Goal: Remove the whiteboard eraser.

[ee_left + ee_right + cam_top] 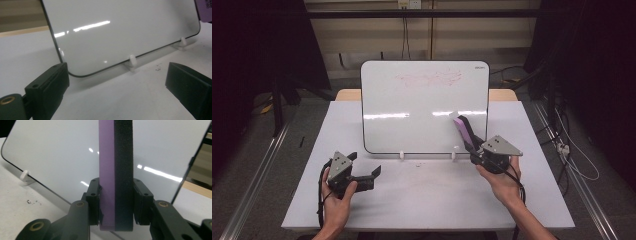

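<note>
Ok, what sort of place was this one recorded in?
Probably a lab or recording workspace: a white table holding a propped whiteboard, dark curtains at both sides, cables trailing over the floor.

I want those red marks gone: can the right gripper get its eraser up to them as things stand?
Probably yes: the right gripper holds the eraser before the whiteboard, and nothing lies between it and the red marks higher up.

Dim surroundings, bright table; overhead lights streak glare across the whiteboard; close-ups soft.
</note>
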{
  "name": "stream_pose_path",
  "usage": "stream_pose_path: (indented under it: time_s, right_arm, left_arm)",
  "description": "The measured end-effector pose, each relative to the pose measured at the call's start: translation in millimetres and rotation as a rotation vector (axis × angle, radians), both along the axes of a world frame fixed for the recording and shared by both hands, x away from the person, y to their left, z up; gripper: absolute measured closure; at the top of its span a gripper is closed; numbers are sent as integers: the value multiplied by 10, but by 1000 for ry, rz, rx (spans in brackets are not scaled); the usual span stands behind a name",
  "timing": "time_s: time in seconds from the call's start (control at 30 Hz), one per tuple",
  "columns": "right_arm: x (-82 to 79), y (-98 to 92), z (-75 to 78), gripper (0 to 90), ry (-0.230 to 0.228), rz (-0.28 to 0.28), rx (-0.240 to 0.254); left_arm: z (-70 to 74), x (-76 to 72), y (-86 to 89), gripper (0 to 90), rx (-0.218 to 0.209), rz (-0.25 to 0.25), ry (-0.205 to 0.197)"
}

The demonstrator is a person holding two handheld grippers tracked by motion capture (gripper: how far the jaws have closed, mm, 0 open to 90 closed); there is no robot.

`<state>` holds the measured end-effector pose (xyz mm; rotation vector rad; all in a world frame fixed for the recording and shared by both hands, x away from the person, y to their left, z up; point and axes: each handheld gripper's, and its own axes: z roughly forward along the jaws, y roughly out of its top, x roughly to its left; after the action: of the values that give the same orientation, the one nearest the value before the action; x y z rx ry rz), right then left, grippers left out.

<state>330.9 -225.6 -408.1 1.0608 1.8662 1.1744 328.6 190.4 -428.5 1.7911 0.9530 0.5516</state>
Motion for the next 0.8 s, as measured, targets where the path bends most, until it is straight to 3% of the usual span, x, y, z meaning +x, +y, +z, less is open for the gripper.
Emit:
stream_pose_path:
  time_s: [0.37,0.47,0.8]
  right_arm:
    - [4,184,-29,645,21,55,58]
    - [14,243,-12,645,15,71,71]
    - [51,385,17,645,9,101,103]
  left_arm:
    - [53,100,-223,51,-49,-30,6]
    - [80,133,-317,47,-75,-65,5]
    - [233,274,-601,40,-121,-133,-51]
